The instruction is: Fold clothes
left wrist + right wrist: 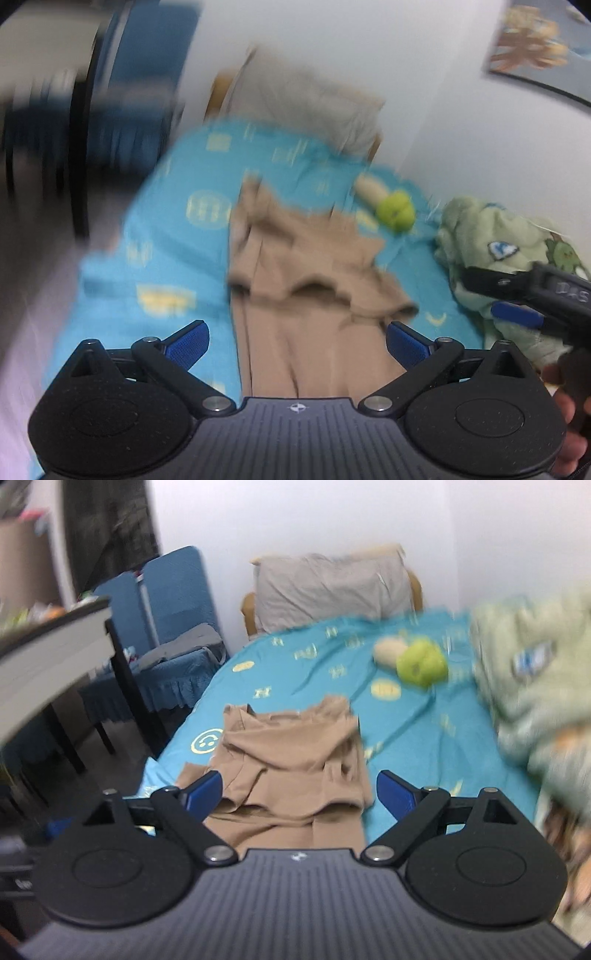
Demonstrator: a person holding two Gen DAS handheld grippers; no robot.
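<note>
A tan garment (306, 280) lies partly folded on the bed's blue sheet (166, 229), its upper part doubled over the lower. My left gripper (297, 341) hovers open above the garment's near end, nothing between its blue pads. My right gripper (299, 794) is also open and empty, above the same tan garment (295, 760). In the left wrist view the right gripper (517, 299) shows at the right edge, with a hand (569, 424) below it. Both views are motion-blurred.
A green plush toy (421, 662) and a beige one (388, 651) lie on the blue sheet (424, 734). A pale green blanket (535, 686) is heaped at the right. A grey pillow (332, 590) sits at the head. A blue chair (173, 627) and dark table (55, 642) stand left.
</note>
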